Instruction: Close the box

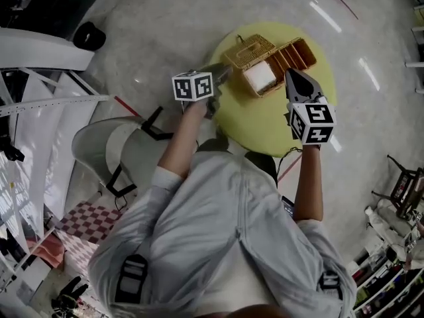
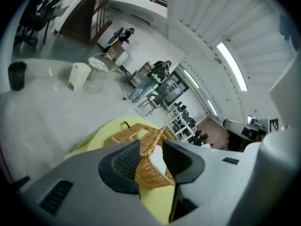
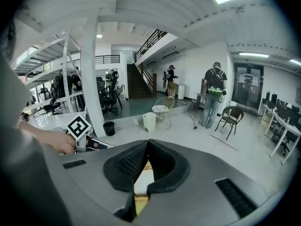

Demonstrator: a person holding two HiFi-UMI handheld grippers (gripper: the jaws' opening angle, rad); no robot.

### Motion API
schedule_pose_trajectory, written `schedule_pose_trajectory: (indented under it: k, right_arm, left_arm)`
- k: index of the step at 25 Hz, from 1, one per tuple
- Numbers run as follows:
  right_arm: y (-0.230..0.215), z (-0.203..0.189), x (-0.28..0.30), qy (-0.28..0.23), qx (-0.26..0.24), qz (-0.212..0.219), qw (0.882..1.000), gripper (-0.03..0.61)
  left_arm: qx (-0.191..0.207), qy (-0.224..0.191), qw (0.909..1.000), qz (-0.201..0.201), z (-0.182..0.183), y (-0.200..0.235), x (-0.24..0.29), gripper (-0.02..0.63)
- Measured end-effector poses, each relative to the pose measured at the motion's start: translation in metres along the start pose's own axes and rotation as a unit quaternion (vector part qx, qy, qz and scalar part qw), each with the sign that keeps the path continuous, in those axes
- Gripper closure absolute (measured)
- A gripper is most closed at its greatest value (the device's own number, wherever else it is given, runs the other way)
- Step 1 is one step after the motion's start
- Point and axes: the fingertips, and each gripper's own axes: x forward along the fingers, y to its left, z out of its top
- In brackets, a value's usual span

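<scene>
box: wicker box (image 1: 298, 55) near the far edge of the round yellow tabletop (image 1: 265, 128), and it's open. The lid (image 1: 248, 50), the flat piece with the little handle, is folded out on the left. There's a white block (image 1: 260, 77) in the middle section. Can't tell if the wicker part on the right is a second flap or just another compartment.

left gripper: left gripper (image 1: 222, 75) is right at the box's left side. The jaws are apart with a wicker wall standing between them. The pads don't look like they're pressing on it, so I'd call it open around the edge, not gripping.

right gripper: right gripper (image 1: 291, 75) hangs over the box's right side. The jaw tips are pinched together and hold nothing; the white block and some wicker just show underneath.

how it handles: my guess is it's light and a bit springy. Woven cane flexes and can splinter if you crush it, and the surface is rough, so slipping shouldn't be an issue. Being that light, the whole box will probably skate on the tabletop when the lid gets pushed.

where to grab: I'd pinch the lid by its rim or its handle and swing it over. The shut right jaws could steady the body or nudge the lid down.

progress: lid not over the box yet, so closing is still ahead.
</scene>
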Motion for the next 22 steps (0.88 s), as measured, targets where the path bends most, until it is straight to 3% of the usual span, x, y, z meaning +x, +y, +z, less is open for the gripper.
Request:
schedule_pose_trajectory:
  k: [6,11,18,22]
  right_arm:
    - [-0.007,-0.013,0.028,0.033,-0.005,0.012,0.999,0.555]
    - [-0.017,-0.028,0.043,0.049,0.005,0.008,0.999,0.555]
    - [-0.022,-0.046,0.053,0.066,0.017,0.001,0.998,0.555]
    - [-0.024,-0.051,0.056,0.071,0.021,-0.002,0.997,0.555]
  left_arm:
    - [-0.129,-0.013,0.9912,-0.024,-0.007,0.03,0.037,0.426]
    - [-0.174,0.011,0.9844,-0.022,-0.029,0.051,0.064,0.415]
    - [-0.244,-0.002,0.967,-0.073,-0.025,0.049,0.083,0.382]
    - [-0.232,-0.001,0.9709,-0.06,-0.023,0.054,0.089,0.387]
